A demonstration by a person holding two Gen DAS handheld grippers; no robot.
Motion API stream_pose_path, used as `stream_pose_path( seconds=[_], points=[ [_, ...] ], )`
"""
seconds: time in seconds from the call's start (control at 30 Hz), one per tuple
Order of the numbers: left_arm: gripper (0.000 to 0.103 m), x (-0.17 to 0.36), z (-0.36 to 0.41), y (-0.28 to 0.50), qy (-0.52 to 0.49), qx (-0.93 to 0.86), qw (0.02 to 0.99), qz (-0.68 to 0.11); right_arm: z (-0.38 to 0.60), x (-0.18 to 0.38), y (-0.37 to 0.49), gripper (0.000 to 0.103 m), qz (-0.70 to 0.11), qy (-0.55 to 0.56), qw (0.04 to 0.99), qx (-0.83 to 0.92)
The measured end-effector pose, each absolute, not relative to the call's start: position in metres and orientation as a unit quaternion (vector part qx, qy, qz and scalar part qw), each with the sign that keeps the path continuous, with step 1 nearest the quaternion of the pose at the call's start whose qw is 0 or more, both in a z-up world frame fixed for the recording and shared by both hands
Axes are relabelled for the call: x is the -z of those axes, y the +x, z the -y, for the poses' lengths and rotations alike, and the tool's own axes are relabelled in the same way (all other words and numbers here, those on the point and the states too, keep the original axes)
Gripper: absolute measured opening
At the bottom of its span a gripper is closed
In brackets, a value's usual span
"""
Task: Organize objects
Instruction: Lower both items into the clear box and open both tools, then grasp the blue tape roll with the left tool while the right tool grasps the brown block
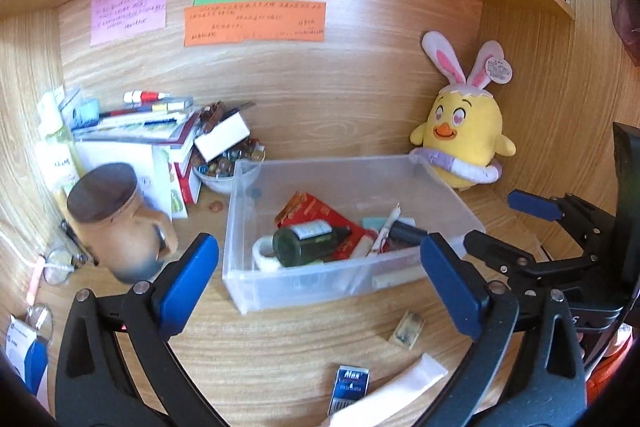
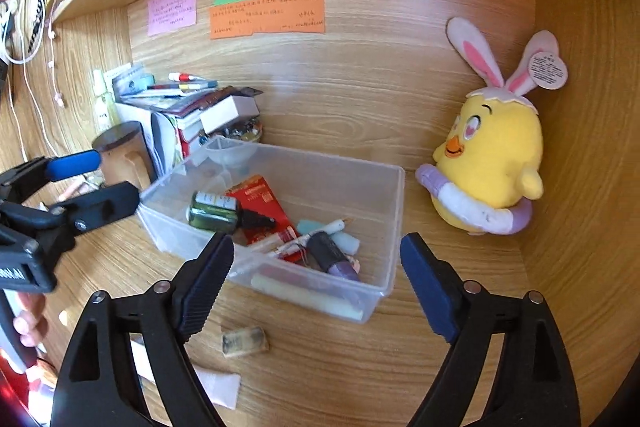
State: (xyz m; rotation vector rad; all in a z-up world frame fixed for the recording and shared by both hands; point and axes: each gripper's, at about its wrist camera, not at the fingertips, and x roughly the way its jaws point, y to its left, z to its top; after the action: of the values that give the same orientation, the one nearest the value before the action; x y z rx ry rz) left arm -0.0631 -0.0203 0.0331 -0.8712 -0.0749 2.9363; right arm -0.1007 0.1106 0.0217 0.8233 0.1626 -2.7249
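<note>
A clear plastic bin (image 1: 436,183) (image 2: 384,227) stands mid-desk. It holds a dark green bottle (image 1: 308,243) (image 2: 214,213), a red packet (image 1: 320,213) (image 2: 260,203), pens and small tubes. My left gripper (image 1: 320,283) is open and empty, hovering before the bin's front wall. My right gripper (image 2: 316,275) is open and empty, just in front of the bin; it also shows at the right of the left wrist view (image 1: 496,223). On the desk in front lie a small tan eraser (image 1: 407,329) (image 2: 244,341), a blue Max staple box (image 1: 349,389) and a white tube (image 1: 400,387) (image 2: 216,385).
A yellow chick plush (image 1: 464,139) (image 2: 492,163) sits at the back right corner. A brown lidded mug (image 1: 116,215) (image 2: 124,155), stacked books and boxes (image 1: 136,135), and a bowl of marbles (image 1: 224,167) crowd the left. Sticky notes (image 1: 254,23) hang on the back wall.
</note>
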Motion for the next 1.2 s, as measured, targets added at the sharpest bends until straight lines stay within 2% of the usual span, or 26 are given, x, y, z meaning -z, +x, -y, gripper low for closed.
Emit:
stream_pose_path(
  seconds=[0.57,0.93,1.03,1.1,1.13,1.17,1.2],
  points=[
    [0.103,0.043,0.045,-0.035,-0.393,-0.918,0.036,0.027,-0.104,0.040,-0.099,0.085,-0.053,0.405,0.178,0.895],
    [0.101,0.056,0.046,0.001,-0.413,-0.909,0.025,0.048,-0.077,0.063,-0.105,0.082,-0.088,0.434,0.194,0.875],
    [0.098,0.060,0.044,0.006,-0.419,-0.906,0.018,0.048,-0.071,0.071,-0.110,0.064,-0.088,0.450,0.210,0.863],
    [0.089,0.064,0.042,0.009,-0.427,-0.903,0.016,0.045,-0.068,0.073,-0.111,0.050,-0.093,0.451,0.213,0.862],
    [0.088,0.066,0.040,0.010,-0.431,-0.901,0.016,0.046,-0.067,0.073,-0.110,0.046,-0.098,0.449,0.216,0.862],
    [0.088,0.067,0.040,0.012,-0.434,-0.899,0.019,0.049,-0.066,0.072,-0.109,0.036,-0.098,0.449,0.221,0.860],
    [0.088,0.068,0.039,0.014,-0.436,-0.898,0.020,0.052,-0.066,0.071,-0.109,0.037,-0.096,0.448,0.222,0.861]
  ],
)
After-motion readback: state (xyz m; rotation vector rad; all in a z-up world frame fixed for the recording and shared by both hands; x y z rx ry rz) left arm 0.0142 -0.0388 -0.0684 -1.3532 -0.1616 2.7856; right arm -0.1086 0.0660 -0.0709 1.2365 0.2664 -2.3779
